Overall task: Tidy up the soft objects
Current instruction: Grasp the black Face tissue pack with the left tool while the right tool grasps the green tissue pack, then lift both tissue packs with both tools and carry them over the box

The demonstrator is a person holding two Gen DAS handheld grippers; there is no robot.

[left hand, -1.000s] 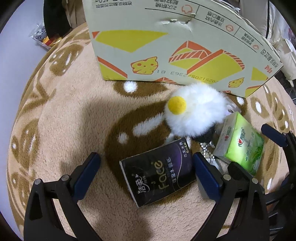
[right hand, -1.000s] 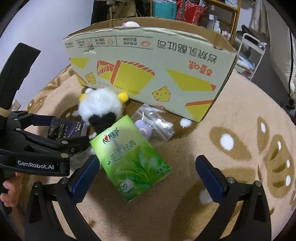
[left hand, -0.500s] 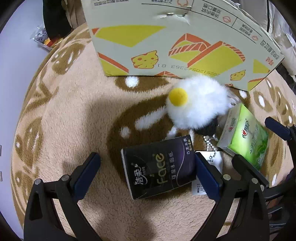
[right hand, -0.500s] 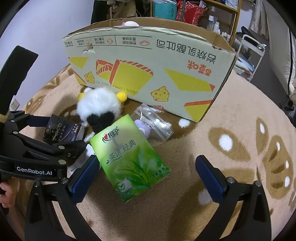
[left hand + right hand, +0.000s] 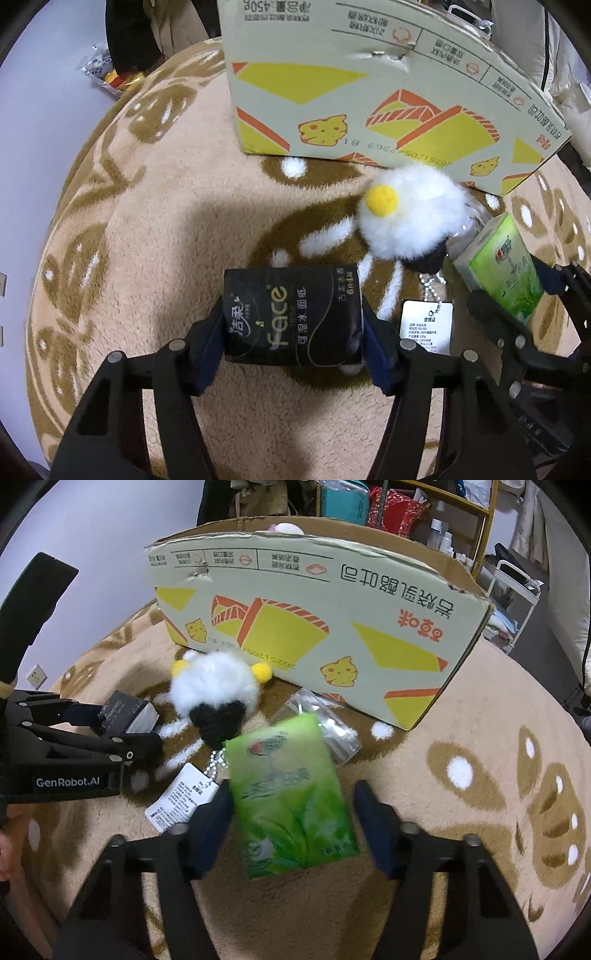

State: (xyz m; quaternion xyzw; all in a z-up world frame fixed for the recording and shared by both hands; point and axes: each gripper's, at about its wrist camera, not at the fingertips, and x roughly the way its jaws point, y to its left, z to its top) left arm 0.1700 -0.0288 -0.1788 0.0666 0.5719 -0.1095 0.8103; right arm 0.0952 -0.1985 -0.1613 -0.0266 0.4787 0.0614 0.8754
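Observation:
A black tissue pack (image 5: 291, 321) lies on the beige rug between the closing jaws of my left gripper (image 5: 293, 326); both blue pads press its ends. A green tissue pack (image 5: 288, 801), blurred, sits between the closing jaws of my right gripper (image 5: 291, 805). Its left pad touches the pack and a thin gap shows at the right pad. A white fluffy plush (image 5: 413, 218) with yellow ears and a black face lies between the packs. The plush (image 5: 214, 686) trails a bead chain and paper tag (image 5: 181, 801). The left gripper (image 5: 125, 723) appears at the left of the right wrist view.
A large open cardboard box (image 5: 314, 609) stands on the rug (image 5: 461, 849) just behind the objects; something pale shows over its rim. A clear plastic bag (image 5: 332, 723) lies behind the green pack. Snack wrappers (image 5: 107, 70) lie on the floor, and shelves (image 5: 424, 509) stand behind.
Both grippers' jaws have narrowed from wide open around their packs. The left pads now press the black pack. The green pack has turned more upright between the right jaws.

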